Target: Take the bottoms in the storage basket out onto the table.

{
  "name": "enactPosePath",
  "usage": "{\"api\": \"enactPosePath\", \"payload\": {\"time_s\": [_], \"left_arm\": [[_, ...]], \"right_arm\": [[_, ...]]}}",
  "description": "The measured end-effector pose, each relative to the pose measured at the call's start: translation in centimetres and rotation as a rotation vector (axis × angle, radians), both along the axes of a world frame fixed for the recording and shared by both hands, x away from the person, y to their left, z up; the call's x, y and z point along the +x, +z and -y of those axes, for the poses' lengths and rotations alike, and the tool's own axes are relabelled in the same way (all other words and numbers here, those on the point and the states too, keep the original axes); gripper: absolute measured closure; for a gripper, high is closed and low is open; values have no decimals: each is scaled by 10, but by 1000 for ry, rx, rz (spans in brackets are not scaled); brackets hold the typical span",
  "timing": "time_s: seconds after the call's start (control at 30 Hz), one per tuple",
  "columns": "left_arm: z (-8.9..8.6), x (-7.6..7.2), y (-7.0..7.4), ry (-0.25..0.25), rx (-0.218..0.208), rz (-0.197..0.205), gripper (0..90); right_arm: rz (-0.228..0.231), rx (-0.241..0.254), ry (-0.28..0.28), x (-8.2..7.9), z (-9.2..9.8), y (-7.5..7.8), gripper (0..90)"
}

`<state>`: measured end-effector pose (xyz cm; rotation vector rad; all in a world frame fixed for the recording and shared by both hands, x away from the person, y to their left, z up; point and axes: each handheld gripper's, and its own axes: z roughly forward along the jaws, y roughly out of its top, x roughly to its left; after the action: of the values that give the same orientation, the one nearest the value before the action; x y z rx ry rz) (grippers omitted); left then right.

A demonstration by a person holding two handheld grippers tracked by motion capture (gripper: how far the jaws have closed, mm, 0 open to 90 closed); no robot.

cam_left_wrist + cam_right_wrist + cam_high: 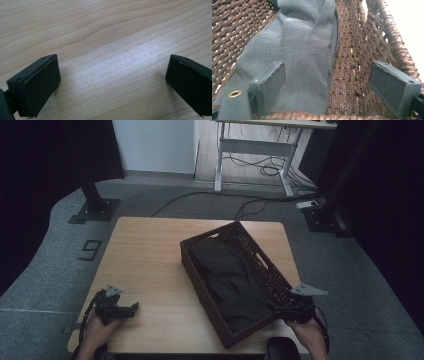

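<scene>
A dark brown woven basket (260,262) stands slantwise on the right half of the wooden table (150,255). A dark garment (230,275) lies crumpled inside it. In the right gripper view it is grey-blue cloth (299,50) with a brass eyelet (235,94) at one corner. My right gripper (273,308) reaches over the basket's near right rim, open (327,66), one jaw just over the cloth and the other by the woven wall (352,75). My left gripper (133,307) rests low over bare wood at the table's near left, jaws wide open (112,62) with nothing between them.
The table's near edge runs just in front of both hands. Beyond the table are a grey carpet, black stand bases (95,210) at the left and right, floor cables (250,205) and a white desk frame (255,150).
</scene>
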<state>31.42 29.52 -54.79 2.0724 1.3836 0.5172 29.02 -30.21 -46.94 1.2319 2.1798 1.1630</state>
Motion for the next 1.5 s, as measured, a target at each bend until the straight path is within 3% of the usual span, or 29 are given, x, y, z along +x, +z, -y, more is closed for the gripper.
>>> {"api": "enactPosePath", "payload": {"time_s": [0.4, 0.93, 1.3, 1.5], "left_arm": [[0, 0, 0, 0, 0, 0, 0], [0, 0, 0, 0, 1, 1, 0], [0, 0, 0, 0, 0, 2, 0], [0, 0, 0, 0, 0, 2, 0]], "right_arm": [[-14, -7, -4, -10, 9, 1, 142], [-79, -55, 10, -1, 6, 7, 133], [-46, -85, 23, 13, -7, 24, 10], [-42, -104, 47, 23, -17, 30, 0]]}}
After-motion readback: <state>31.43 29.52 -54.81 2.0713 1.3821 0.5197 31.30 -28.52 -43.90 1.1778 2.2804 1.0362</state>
